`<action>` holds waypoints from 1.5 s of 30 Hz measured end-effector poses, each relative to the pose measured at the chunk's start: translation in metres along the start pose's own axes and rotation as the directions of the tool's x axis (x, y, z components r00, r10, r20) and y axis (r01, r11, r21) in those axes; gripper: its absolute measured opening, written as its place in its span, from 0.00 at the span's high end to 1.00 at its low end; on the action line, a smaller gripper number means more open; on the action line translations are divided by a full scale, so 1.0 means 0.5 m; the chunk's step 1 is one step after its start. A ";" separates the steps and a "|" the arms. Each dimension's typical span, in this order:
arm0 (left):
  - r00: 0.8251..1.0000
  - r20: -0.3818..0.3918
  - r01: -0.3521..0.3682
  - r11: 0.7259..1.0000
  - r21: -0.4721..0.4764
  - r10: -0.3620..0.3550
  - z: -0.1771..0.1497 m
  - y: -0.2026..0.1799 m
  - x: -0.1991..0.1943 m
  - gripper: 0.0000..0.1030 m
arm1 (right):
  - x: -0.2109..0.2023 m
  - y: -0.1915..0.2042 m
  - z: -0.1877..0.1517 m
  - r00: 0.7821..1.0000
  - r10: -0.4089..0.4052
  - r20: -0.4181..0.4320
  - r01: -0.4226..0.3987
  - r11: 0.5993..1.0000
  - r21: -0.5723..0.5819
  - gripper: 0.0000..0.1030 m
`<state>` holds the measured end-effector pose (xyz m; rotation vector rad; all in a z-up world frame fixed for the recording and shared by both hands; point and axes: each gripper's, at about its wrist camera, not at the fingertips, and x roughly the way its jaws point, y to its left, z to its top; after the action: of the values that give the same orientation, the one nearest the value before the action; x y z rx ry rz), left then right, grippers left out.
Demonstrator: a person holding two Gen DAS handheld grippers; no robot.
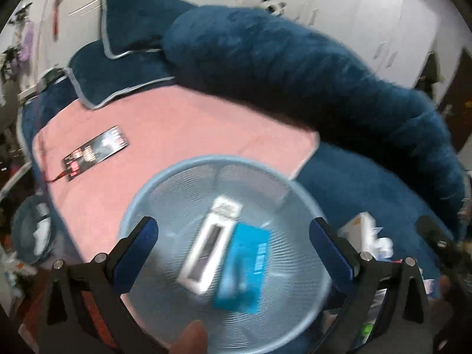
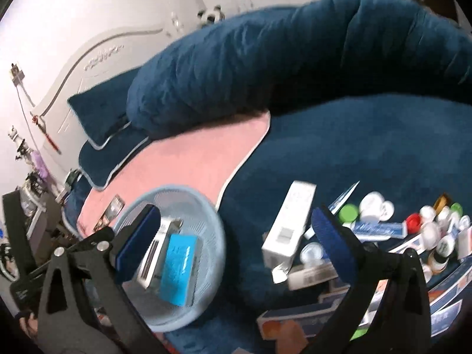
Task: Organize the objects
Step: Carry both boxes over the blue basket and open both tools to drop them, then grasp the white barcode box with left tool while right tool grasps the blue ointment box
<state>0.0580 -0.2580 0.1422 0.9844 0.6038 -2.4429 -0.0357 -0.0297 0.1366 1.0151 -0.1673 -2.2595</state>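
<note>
A round light-blue mesh basket [image 1: 165, 188] stands on the bed and holds a white box [image 1: 206, 253] and a bright blue box [image 1: 247, 268]. My left gripper [image 1: 233, 250] hangs open and empty above the basket. The basket [image 2: 212, 221] also shows in the right wrist view with the blue box [image 2: 178, 268] inside. My right gripper [image 2: 236, 242] is open and empty, between the basket and a heap of boxes, tubes and small bottles [image 2: 413, 236]. A tall white box [image 2: 289, 224] lies at the heap's near edge.
A pink mat [image 1: 177, 135] covers part of the dark blue bedspread [image 2: 354, 153]. A dark printed card [image 1: 96, 152] lies on the mat. A rolled blue duvet [image 1: 295, 67] and pillows [image 1: 118, 67] lie behind. A second small basket [image 1: 29, 233] sits at the left.
</note>
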 end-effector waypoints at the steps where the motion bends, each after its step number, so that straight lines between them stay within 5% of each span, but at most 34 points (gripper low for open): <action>1: 1.000 0.019 0.021 1.000 0.003 -0.021 0.002 -0.003 -0.009 0.00 | -0.009 -0.002 0.000 0.999 -0.015 0.028 0.015 1.000 0.006 0.00; 4: 0.997 0.057 0.056 0.998 0.018 -0.057 0.003 -0.009 -0.025 0.00 | -0.018 -0.011 0.002 0.999 -0.023 0.047 0.022 1.000 0.019 0.00; 7: 0.994 0.018 0.109 0.994 0.032 -0.110 0.003 -0.015 -0.016 0.00 | -0.018 -0.019 0.007 0.999 0.030 0.032 -0.030 0.999 0.020 0.00; 11: 0.997 -0.036 0.070 0.997 0.043 -0.068 0.000 -0.026 0.007 0.00 | -0.018 -0.027 0.010 0.999 0.033 0.023 -0.033 0.999 0.010 0.00; 20: 0.984 -0.149 0.103 0.994 0.023 -0.099 -0.017 -0.062 0.058 0.00 | -0.031 -0.098 0.022 0.997 -0.073 0.004 0.072 0.994 0.088 0.00; 28: 0.966 -0.230 0.175 0.956 0.236 -0.120 -0.049 -0.235 0.119 0.00 | -0.052 -0.201 0.023 0.986 -0.158 -0.045 0.164 0.963 0.216 0.00; 33: 0.961 -0.268 0.172 0.913 0.371 -0.072 -0.073 -0.355 0.171 0.01 | -0.082 -0.260 0.021 0.975 -0.218 -0.034 0.220 0.947 0.236 0.00; 41: 0.948 -0.314 0.108 0.879 0.463 0.048 -0.104 -0.434 0.260 0.01 | -0.125 -0.350 0.003 0.966 -0.256 -0.031 0.254 0.923 0.288 0.00; 45: 0.934 -0.336 0.074 0.858 0.508 0.119 -0.124 -0.443 0.293 0.20 | -0.130 -0.384 0.004 0.963 -0.268 -0.032 0.264 0.911 0.316 0.00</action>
<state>-0.1241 -0.0787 0.0469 1.6625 0.0207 -2.4679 -0.1027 0.1595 0.1094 1.2564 -0.4349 -2.5415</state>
